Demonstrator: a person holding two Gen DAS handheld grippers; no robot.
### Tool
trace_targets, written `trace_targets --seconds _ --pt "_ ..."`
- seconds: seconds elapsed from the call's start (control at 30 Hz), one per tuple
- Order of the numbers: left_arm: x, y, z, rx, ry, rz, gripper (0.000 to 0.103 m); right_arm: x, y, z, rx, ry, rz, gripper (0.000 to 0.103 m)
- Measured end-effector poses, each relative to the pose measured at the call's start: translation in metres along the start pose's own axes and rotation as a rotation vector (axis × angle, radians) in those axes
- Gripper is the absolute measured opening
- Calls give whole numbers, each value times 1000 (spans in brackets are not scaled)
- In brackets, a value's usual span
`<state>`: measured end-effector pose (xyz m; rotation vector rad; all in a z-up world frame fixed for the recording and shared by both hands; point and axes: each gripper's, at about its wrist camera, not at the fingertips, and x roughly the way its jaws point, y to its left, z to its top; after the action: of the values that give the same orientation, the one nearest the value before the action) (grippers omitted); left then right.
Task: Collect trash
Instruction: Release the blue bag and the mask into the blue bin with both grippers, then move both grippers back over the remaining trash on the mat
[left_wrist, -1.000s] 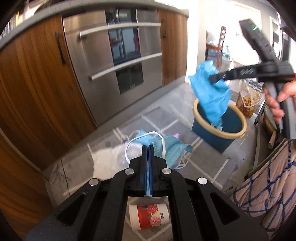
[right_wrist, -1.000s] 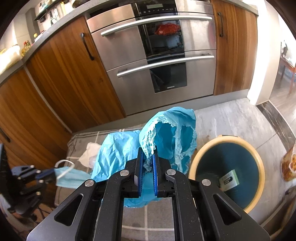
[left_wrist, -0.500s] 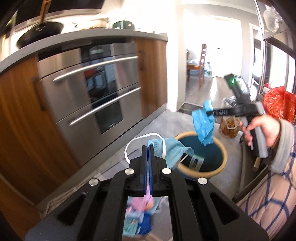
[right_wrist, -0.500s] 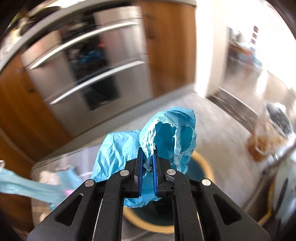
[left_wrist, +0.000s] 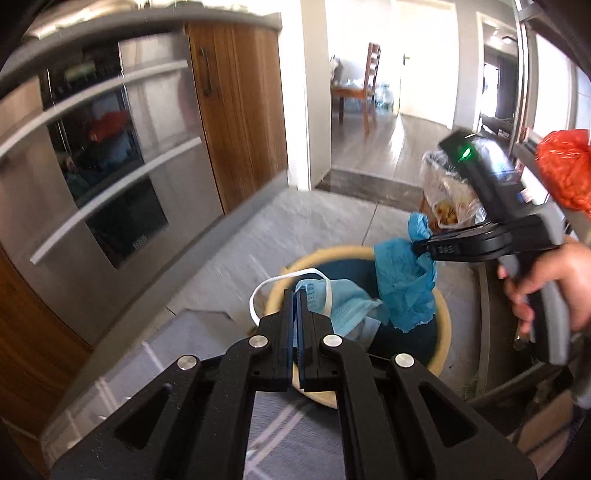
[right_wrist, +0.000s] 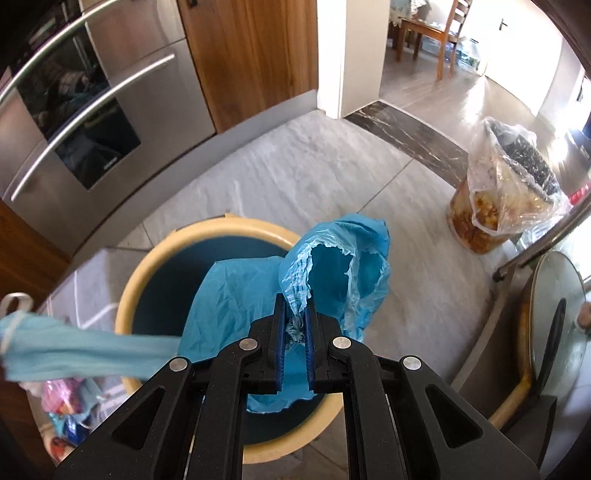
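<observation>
Both hand-held grippers have swung across from the oven front and now hang over the bin, where a second ago the left one was still above the littered mat.

Left hand-held gripper (left_wrist: 295, 295): fingers pressed right together, pinching the edge of a pale blue face mask (left_wrist: 347, 306). The mask droops to the right of the fingertips, its white ear loop (left_wrist: 273, 284) arching out to the left, all of it over the near side of the bin's mouth.

Right hand-held gripper (right_wrist: 294, 308): jaws down to a narrow gap, clamped on a bunched bit of the blue plastic bag (right_wrist: 236, 302). The bag billows open past the fingertips and hangs down into the bin. From the left wrist view the same bag (left_wrist: 402, 284) dangles over the bin's far right side, with the person's hand (left_wrist: 554, 280) gripping the handle.

The bin (right_wrist: 140, 273), dark blue with a tan rim, stands on the grey tiled floor (right_wrist: 295, 173). The steel oven (left_wrist: 110, 177) and a wooden cabinet (left_wrist: 240, 103) lie to the left. A clear bag of food scraps (right_wrist: 498, 206) sits far right. More colourful litter (right_wrist: 66, 410) lies near left.
</observation>
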<state>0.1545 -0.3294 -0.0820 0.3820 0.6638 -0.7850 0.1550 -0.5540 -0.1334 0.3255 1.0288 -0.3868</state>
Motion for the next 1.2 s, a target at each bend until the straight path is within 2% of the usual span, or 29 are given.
trace_targets --seconds 0.07,0.13,0.2,0.23,0.27,0.4,0.47,0.53,0.63,0.83,0.97,1.2 --pt "15 -6 -1 1 23 2 1 1 0 1 2 4 3 13" --pt "25 -8 -1 -6 39 -11 2 1 -1 1 8 2 9 27" --pt "26 -11 1 -26 37 -25 13 0 -1 2 16 -7 22 52" --pt "26 -13 1 -33 33 -29 24 -1 -2 3 23 -12 24 58" --pt "24 -13 1 -35 27 -33 34 -1 -4 4 28 -16 21 59" --pt "13 -12 -2 -28 8 -24 48 -4 -3 5 49 -23 29 68" --pt "7 -9 -3 -35 -1 -14 60 -7 0 6 53 -30 40 74" --pt "-2 -5 -4 -42 -15 -10 63 -11 4 7 50 -47 47 81" --pt "-22 4 -8 -59 -27 7 65 -19 14 7 36 -74 52 87" --pt "-67 25 -18 -88 -51 37 67 -44 47 6 -39 -145 77 89" --pt "-103 43 -28 -95 -66 61 69 -53 72 1 -107 -153 96 90" --pt "-157 84 -54 -101 -49 128 72 -79 100 -6 -125 -207 146 92"
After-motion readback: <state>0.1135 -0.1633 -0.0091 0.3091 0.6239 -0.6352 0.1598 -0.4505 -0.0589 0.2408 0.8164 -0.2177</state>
